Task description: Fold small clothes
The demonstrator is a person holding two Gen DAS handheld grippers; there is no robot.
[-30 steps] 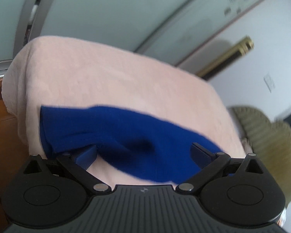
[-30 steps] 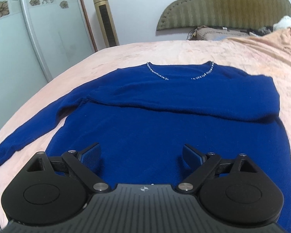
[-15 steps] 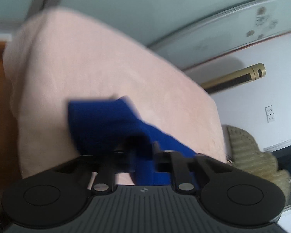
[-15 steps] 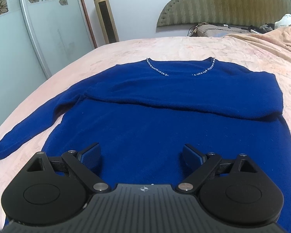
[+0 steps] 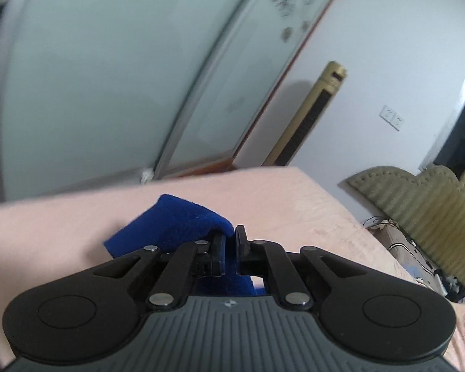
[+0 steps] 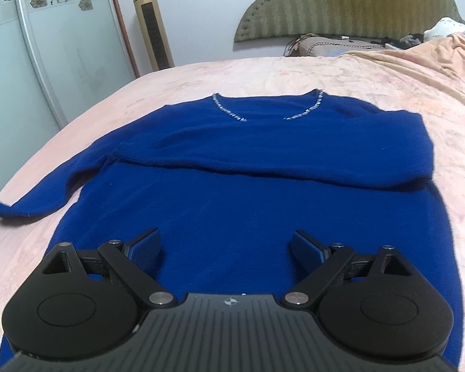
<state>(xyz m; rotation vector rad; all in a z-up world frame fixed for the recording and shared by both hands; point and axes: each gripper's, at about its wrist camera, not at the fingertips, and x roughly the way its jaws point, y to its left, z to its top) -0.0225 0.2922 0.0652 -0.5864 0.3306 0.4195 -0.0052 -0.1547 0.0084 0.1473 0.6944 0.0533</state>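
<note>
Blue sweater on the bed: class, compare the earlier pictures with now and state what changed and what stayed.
The left gripper closed on the sweater's sleeve and lifted its end off the bed. The right gripper stayed open over the sweater body, which lay unmoved.

A bed [image 6: 294, 74] under a pale pink blanket [image 6: 86, 130] fills the room's middle. Behind it a padded olive headboard [image 6: 350, 3] with a scalloped top leans on the white wall. A gold tower fan [image 6: 152, 24] stands upright near the bed's far corner, beside a frosted sliding door [image 6: 62, 37] printed with flowers. A wall socket [image 5: 392, 117] sits on the white wall. Crumpled bedding and cables lie just below the headboard.
</note>
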